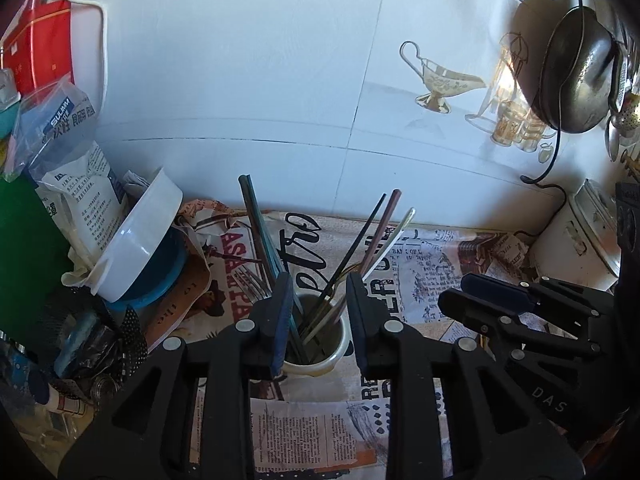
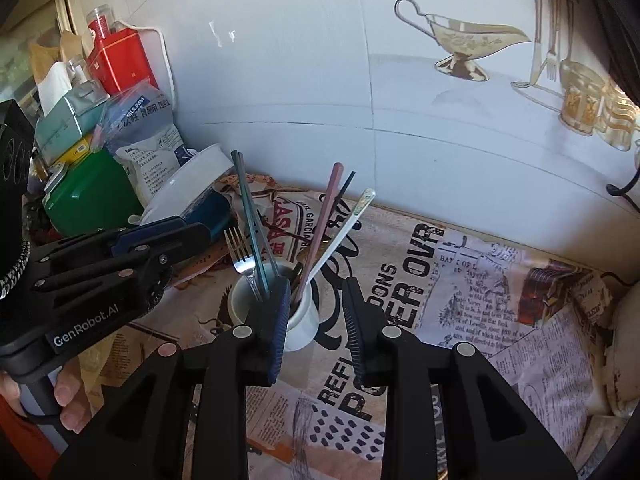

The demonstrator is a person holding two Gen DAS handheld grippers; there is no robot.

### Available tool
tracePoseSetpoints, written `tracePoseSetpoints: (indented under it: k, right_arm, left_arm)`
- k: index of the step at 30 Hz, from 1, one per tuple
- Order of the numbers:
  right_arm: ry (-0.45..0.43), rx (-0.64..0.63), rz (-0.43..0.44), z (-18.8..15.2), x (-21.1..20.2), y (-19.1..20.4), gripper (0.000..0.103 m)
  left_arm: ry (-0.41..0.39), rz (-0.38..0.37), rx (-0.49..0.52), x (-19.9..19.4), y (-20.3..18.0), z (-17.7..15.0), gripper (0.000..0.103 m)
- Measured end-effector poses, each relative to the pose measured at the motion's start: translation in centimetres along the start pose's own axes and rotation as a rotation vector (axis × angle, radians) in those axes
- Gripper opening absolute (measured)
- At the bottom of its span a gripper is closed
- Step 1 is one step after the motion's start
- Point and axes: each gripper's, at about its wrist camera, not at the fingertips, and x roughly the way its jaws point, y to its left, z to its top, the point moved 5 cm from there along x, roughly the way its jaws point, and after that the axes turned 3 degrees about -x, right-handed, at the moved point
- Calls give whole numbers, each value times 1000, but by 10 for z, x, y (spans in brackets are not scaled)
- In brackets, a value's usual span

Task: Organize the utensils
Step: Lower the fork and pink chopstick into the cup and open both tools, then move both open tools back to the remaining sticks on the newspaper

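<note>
Both grippers, left gripper (image 1: 316, 316) and right gripper (image 2: 316, 312), stand slightly open and empty. White cup (image 2: 304, 320) at my twelve o'clock holds the utensils (image 2: 248, 216). I'd back off straight, clearing those leaning handles.

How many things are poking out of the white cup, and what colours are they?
In the white cup:
Teal sticks: 2
Pink stick: 1
Black stick: 1
White handle: 1
Silver fork: 1
Total: 6
</note>
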Motion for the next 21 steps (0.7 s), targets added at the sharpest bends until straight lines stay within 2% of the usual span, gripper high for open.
tracePoseSetpoints:
  k: [4,11,17,21]
  right_arm:
    - [-24,0,-23,-6,-23,-15,25]
    - [-45,19,-84,-26,-56,-49,27]
    - [-16,63,-132,-54,-68,-81,28]
    - [35,117,-152,-81,-63,-106,28]
  left_arm:
    - [-23,-9,19,-13,-19,-1,30]
    - [-50,-36,58,-24,-61,-10,40]
    - [-13,-73,85,-12,-98,-30,53]
    - [50,-91,95,5,-118,-51,54]
